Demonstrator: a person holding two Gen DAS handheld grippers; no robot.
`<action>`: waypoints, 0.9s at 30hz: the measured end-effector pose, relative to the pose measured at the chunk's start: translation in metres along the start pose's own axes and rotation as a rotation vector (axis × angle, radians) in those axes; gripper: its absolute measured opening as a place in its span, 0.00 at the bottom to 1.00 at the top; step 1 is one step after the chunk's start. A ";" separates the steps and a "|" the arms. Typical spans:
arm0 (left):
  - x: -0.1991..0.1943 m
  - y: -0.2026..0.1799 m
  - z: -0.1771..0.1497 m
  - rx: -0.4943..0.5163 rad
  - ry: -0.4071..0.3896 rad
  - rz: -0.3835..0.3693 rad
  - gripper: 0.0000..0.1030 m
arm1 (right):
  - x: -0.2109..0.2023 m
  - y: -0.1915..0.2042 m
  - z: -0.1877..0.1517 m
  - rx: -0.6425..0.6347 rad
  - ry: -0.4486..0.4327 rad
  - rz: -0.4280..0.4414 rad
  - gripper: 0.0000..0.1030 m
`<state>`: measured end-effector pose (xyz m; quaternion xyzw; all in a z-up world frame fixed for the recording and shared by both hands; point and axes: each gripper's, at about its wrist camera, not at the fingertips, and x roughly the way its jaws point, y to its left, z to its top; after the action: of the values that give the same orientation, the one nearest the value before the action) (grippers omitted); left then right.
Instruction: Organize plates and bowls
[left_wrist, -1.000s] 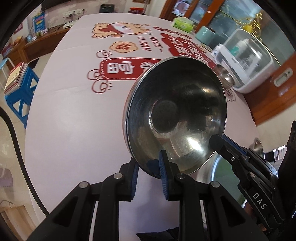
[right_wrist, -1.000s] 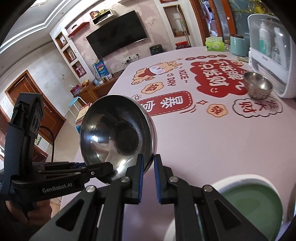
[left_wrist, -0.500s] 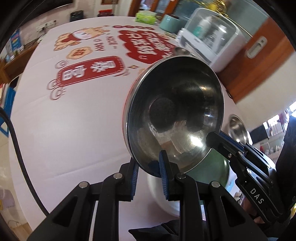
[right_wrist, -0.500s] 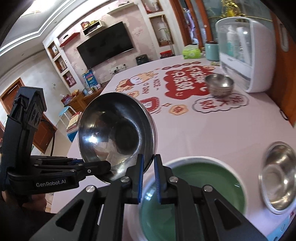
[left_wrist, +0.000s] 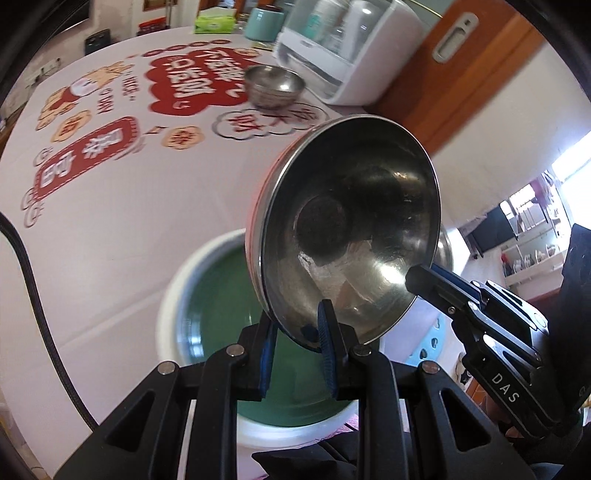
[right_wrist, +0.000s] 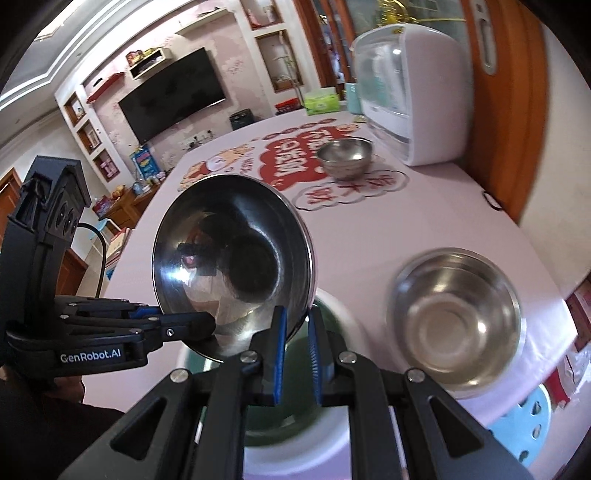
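Note:
A steel bowl (left_wrist: 354, 236) is held tilted in the air by both grippers. My left gripper (left_wrist: 295, 332) is shut on its near rim; it also shows in the right wrist view (right_wrist: 207, 321). My right gripper (right_wrist: 295, 325) is shut on the bowl's (right_wrist: 232, 266) rim at the other side; it shows in the left wrist view (left_wrist: 413, 277). Below the bowl lies a white plate with a green centre (left_wrist: 210, 302), also in the right wrist view (right_wrist: 332, 435). Another steel bowl (right_wrist: 458, 317) sits on the table right of the plate. A stack of small steel bowls (left_wrist: 275, 85) stands farther back, also in the right wrist view (right_wrist: 345, 157).
The table has a pink cloth with red print (left_wrist: 110, 206). A white dish cabinet (right_wrist: 406, 96) stands at the back right corner, with a teal cup (left_wrist: 262, 24) and a green tissue box (left_wrist: 214, 23) beside it. A blue stool (right_wrist: 524, 424) is below the table edge.
Both grippers have carried the steel bowl to the right over the table. The green plate and the second steel bowl have come into view beneath it.

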<state>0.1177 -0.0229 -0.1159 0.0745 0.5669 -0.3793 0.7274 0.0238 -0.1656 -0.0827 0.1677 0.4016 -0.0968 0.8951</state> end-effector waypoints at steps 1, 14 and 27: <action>0.003 -0.004 0.002 0.003 0.003 -0.003 0.20 | -0.004 -0.007 0.000 0.002 0.000 -0.006 0.11; 0.052 -0.082 0.014 0.037 0.040 -0.042 0.20 | -0.031 -0.086 -0.009 0.006 0.030 -0.069 0.11; 0.084 -0.128 0.012 -0.027 0.075 -0.022 0.21 | -0.029 -0.131 -0.009 -0.076 0.111 -0.056 0.16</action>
<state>0.0515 -0.1580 -0.1450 0.0726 0.5998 -0.3765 0.7023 -0.0419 -0.2819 -0.0959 0.1275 0.4586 -0.0969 0.8741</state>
